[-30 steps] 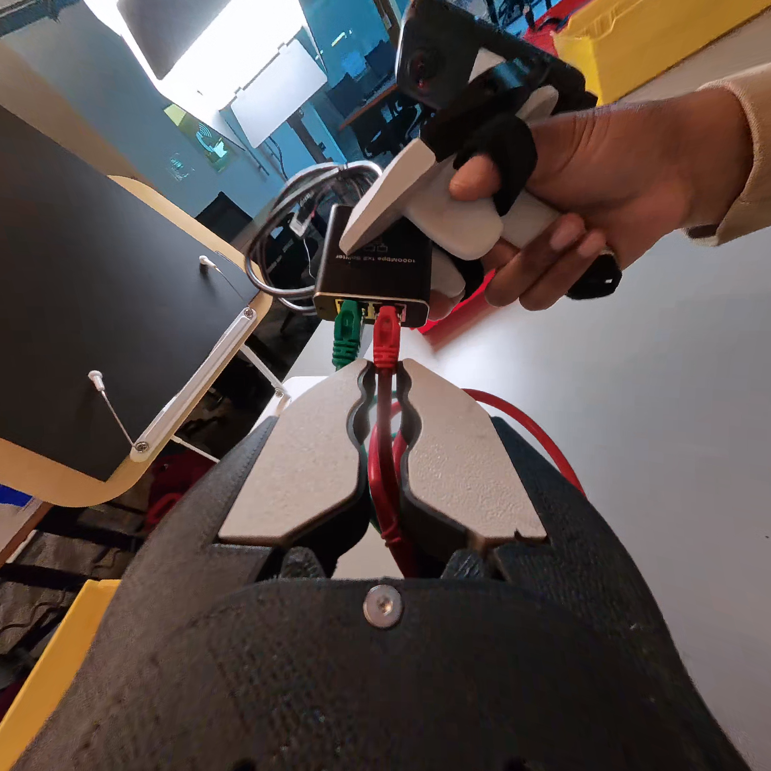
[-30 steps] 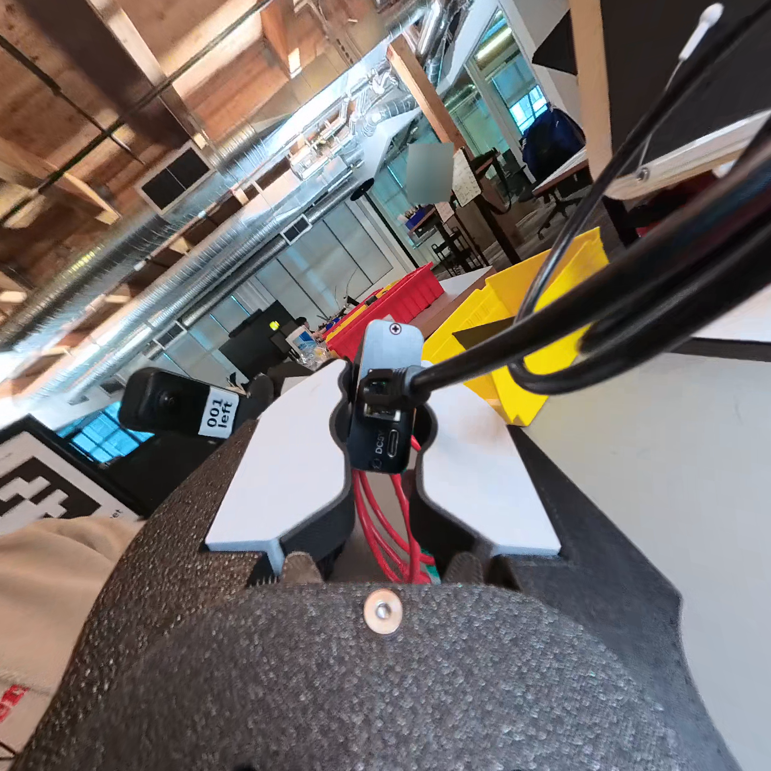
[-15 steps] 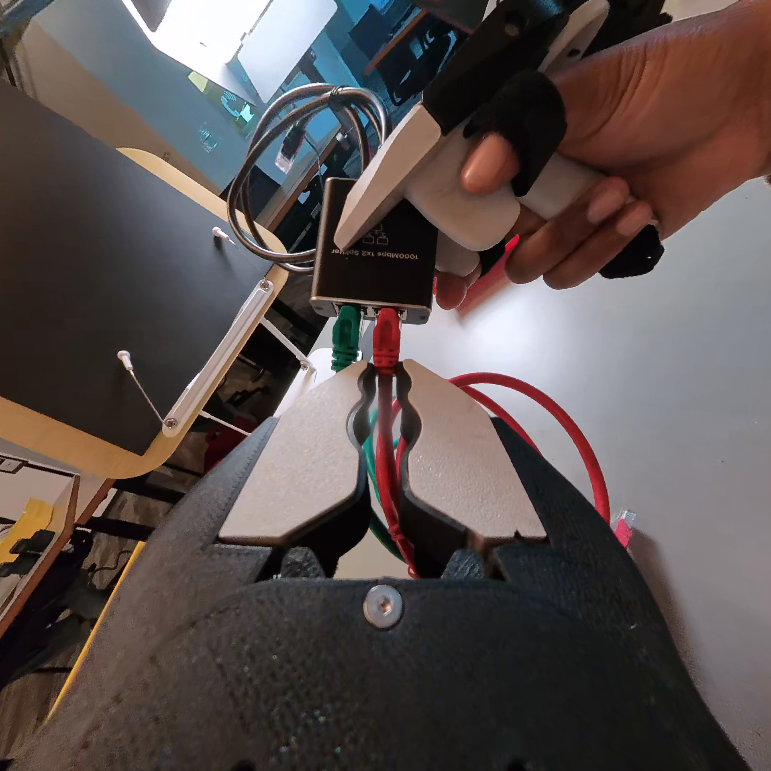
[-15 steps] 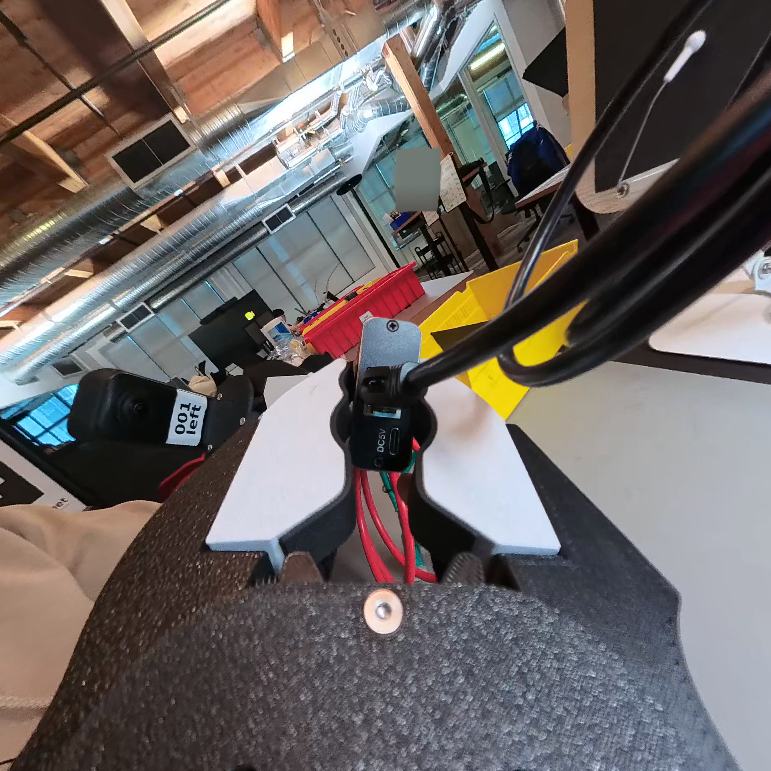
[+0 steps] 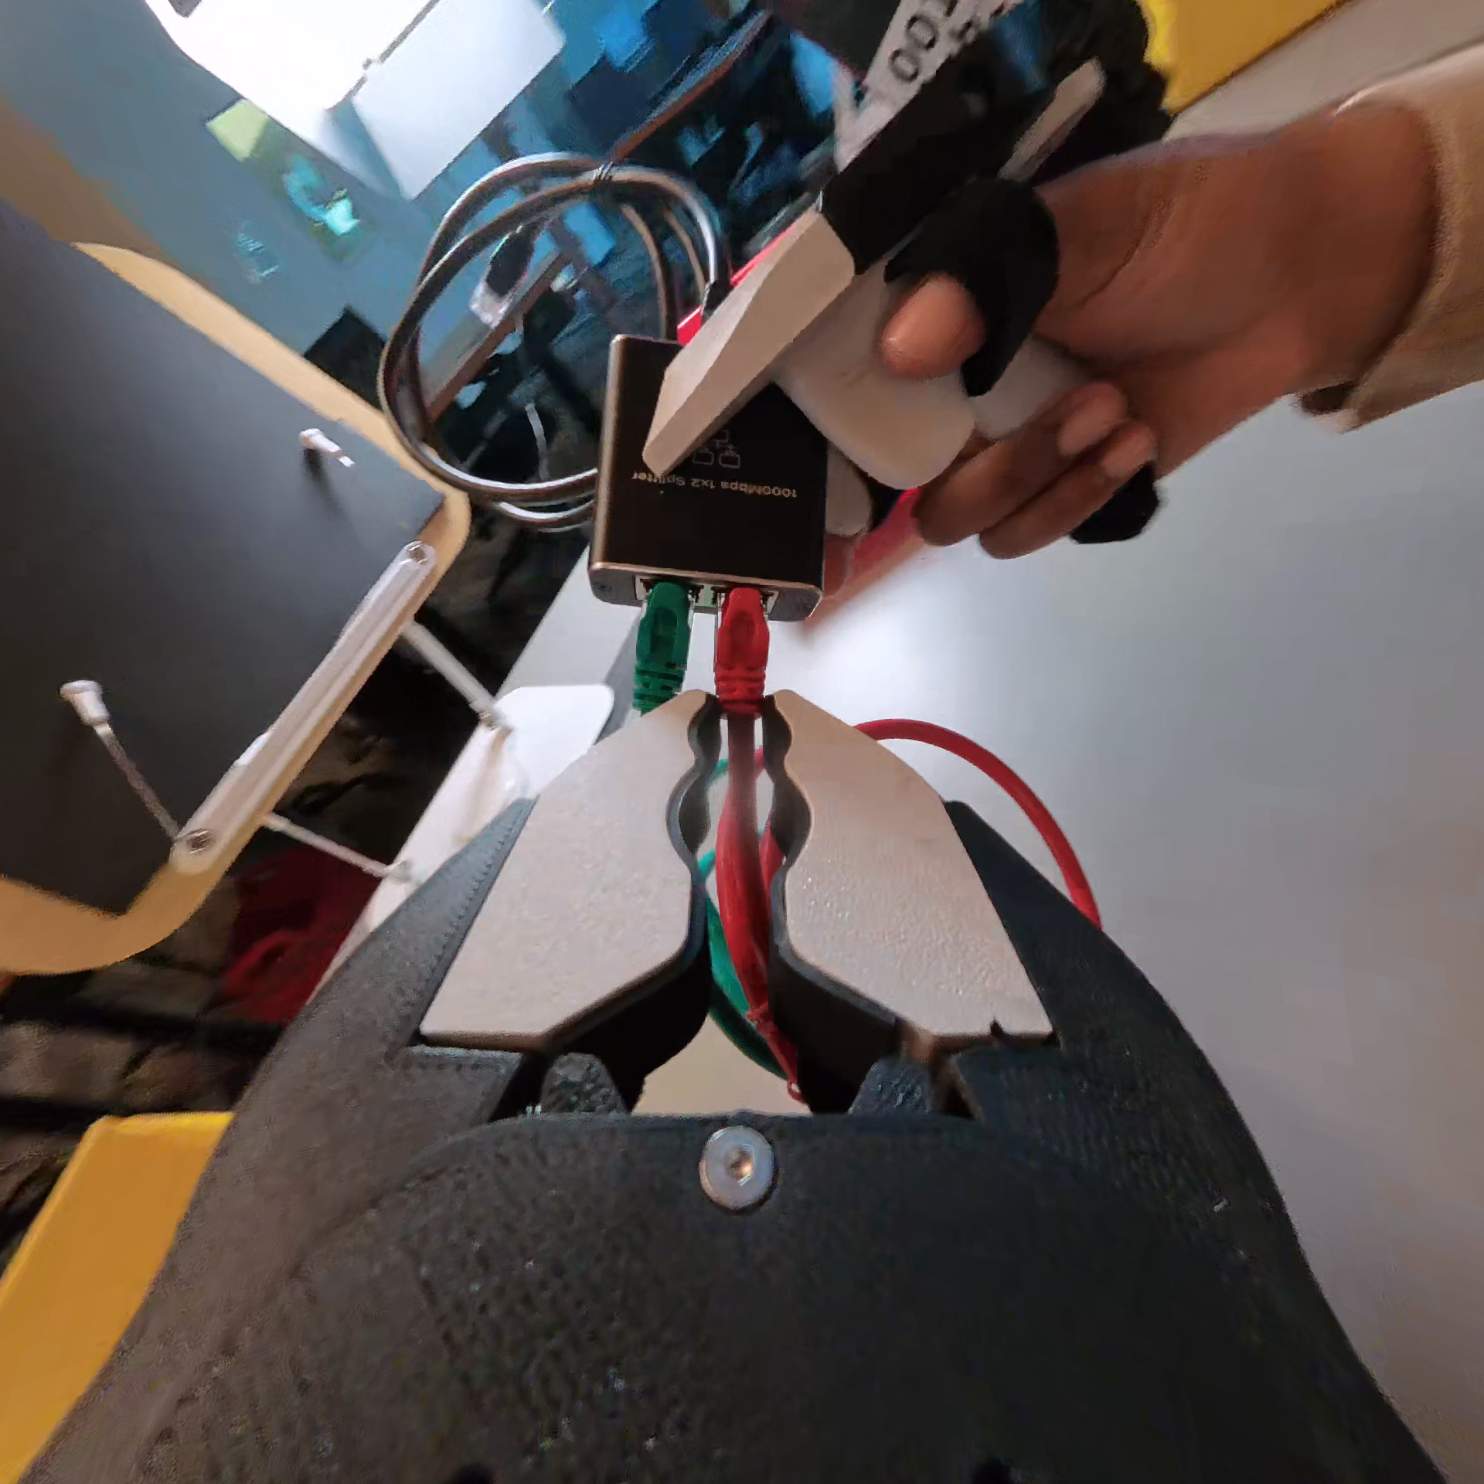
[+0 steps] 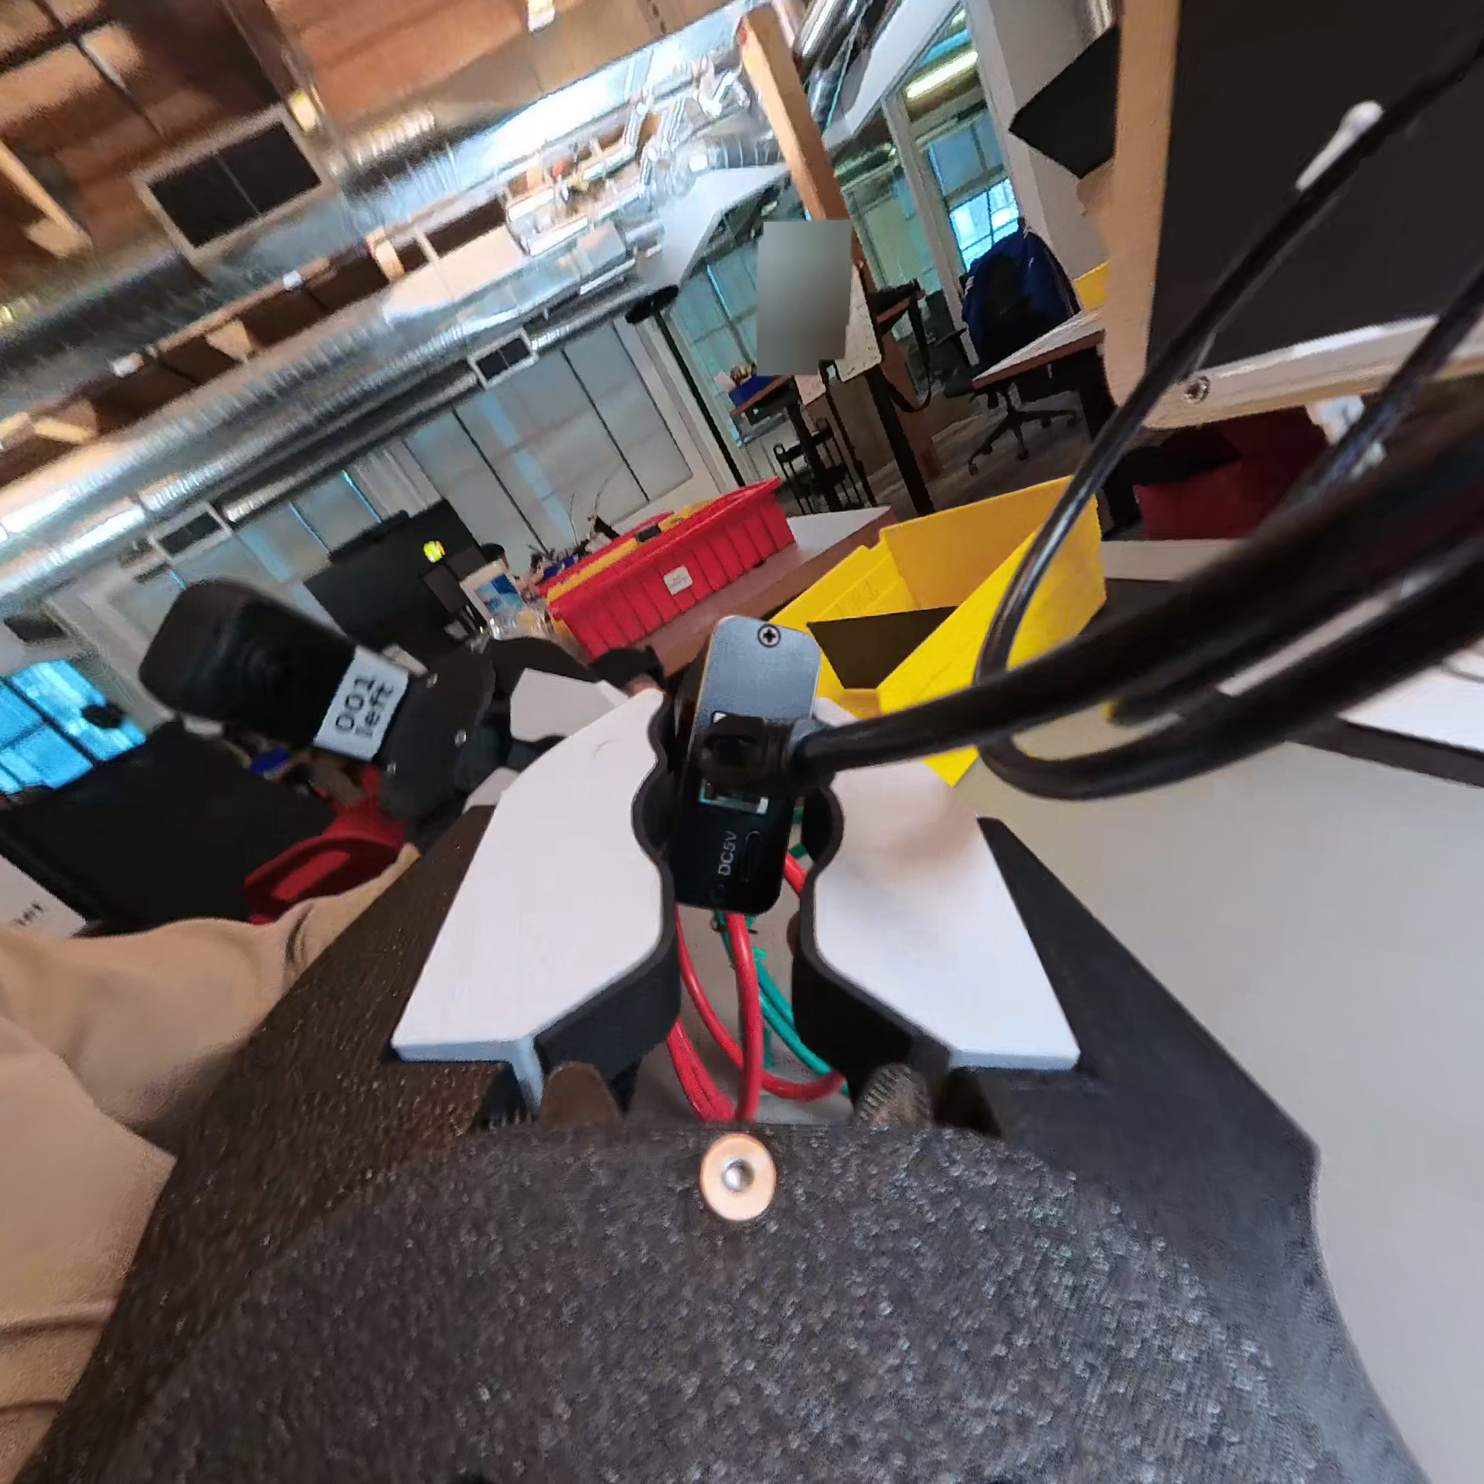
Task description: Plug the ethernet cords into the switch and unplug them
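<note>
The small black switch (image 5: 707, 514) is held in the air above the white table. Its two front ports hold a green plug (image 5: 662, 642) and a red plug (image 5: 743, 650). My left gripper (image 5: 739, 711) is shut on the red cord (image 5: 743, 875) just behind its plug. My right gripper (image 6: 743, 723) is shut on the switch (image 6: 743, 771) from the opposite end, where a black cable (image 6: 1124, 707) is plugged in. The right gripper also shows in the left wrist view (image 5: 747, 377), with a person's hand around it. Red and green cord loops (image 6: 747, 1020) hang below the switch.
A coiled black cable (image 5: 514, 337) hangs behind the switch. A chair with a black seat (image 5: 161, 578) stands left of the white table (image 5: 1204, 763). A yellow bin (image 6: 939, 610) and a red bin (image 6: 674, 570) stand on tables beyond. A beige sleeve (image 6: 120, 1044) is at lower left. My right fingertips sit around 6 cm from my left ones.
Both grippers have tilted and shifted together with the switch held between them. The red and green plugs stay in their ports. Both grips are unchanged.
</note>
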Demonstrator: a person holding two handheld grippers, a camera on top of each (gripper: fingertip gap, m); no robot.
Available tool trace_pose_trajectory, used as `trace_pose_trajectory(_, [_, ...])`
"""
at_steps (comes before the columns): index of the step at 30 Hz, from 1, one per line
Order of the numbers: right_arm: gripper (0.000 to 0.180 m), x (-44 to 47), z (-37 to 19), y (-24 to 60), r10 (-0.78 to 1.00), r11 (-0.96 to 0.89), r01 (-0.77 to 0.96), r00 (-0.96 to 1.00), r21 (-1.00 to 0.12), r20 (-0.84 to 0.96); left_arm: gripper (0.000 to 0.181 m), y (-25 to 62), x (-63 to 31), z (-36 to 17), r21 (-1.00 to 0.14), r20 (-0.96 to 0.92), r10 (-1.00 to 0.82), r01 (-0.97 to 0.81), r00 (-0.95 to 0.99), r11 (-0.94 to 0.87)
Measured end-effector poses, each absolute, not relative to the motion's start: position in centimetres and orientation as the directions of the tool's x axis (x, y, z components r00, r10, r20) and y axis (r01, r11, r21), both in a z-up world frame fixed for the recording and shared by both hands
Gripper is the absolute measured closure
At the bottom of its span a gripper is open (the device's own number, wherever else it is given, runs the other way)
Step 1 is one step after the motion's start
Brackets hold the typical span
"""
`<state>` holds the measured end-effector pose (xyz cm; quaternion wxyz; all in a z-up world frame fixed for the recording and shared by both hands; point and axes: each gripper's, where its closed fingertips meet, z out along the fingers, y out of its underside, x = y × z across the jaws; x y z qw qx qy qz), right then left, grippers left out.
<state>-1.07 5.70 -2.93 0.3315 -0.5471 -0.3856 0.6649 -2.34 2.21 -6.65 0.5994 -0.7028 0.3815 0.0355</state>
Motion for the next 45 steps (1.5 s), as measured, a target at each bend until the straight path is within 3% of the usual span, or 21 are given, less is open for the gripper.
trace_pose_trajectory(4, [0.151, -0.3, -1.6, 5.3, 0.917, -0.363, 0.003, -0.179, -0.932, -0.357, 0.17, 1.2, -3.3, -4.2, -0.887, -0.42, -0.523, -0.458, 0.742, 0.062])
trace_pose_trajectory(7, [0.153, 0.7, -0.8, 5.8, 0.93, -0.329, -0.001, -0.176, -0.944, -0.323, 0.162, 0.6, -4.9, -1.3, -0.963, -0.266, -0.527, -0.248, 0.807, 0.106])
trace_pose_trajectory(11, [0.154, 1.5, -0.4, 6.0, 0.957, -0.238, 0.04, -0.163, -0.97, -0.242, 0.141, 0.7, -6.9, -0.1, -0.998, -0.056, -0.55, -0.038, 0.833, 0.045])
trace_pose_trajectory(14, [0.154, 2.1, -1.0, 6.0, 0.985, -0.099, 0.126, -0.129, -0.987, -0.115, 0.141, 1.3, -8.7, -0.4, -0.998, -0.052, -0.488, -0.031, 0.872, 0.049])
trace_pose_trajectory(16, [0.154, 2.4, -1.6, 6.0, 0.994, 0.002, 0.196, -0.106, -0.981, -0.019, 0.153, 1.6, -10.0, -0.4, -0.996, -0.068, -0.427, -0.039, 0.902, 0.075])
trace_pose_trajectory(25, [0.151, 4.1, -4.2, 6.4, 0.968, 0.251, 0.45, -0.128, -0.857, 0.216, 0.177, 1.6, -11.5, -0.5, -0.988, -0.154, -0.353, -0.139, 0.923, 0.067])
trace_pose_trajectory(29, [0.153, 5.0, -0.7, 6.6, 0.933, 0.358, 0.444, -0.137, -0.822, 0.332, 0.181, 1.5, -12.9, -1.4, -0.969, -0.238, -0.318, -0.248, 0.918, 0.009])
trace_pose_trajectory(33, [0.154, 5.7, 4.8, 7.8, 0.888, 0.448, 0.429, -0.115, -0.785, 0.444, 0.181, 1.1, -14.7, -0.3, -0.98, -0.198, -0.266, -0.195, 0.943, 0.039])
trace_pose_trajectory(39, [0.154, 7.5, 12.5, 13.6, 0.81, 0.483, 0.455, 0.094, -0.748, 0.579, 0.181, 0.0, -17.8, 1.3, -0.986, -0.162, -0.165, -0.153, 0.973, 0.065])
trace_pose_trajectory(45, [0.154, 9.2, 9.7, 23.5, 0.707, 0.465, 0.503, 0.284, -0.729, 0.647, 0.181, -1.0, -18.9, 2.4, -0.988, -0.132, -0.142, -0.12, 0.981, 0.093])
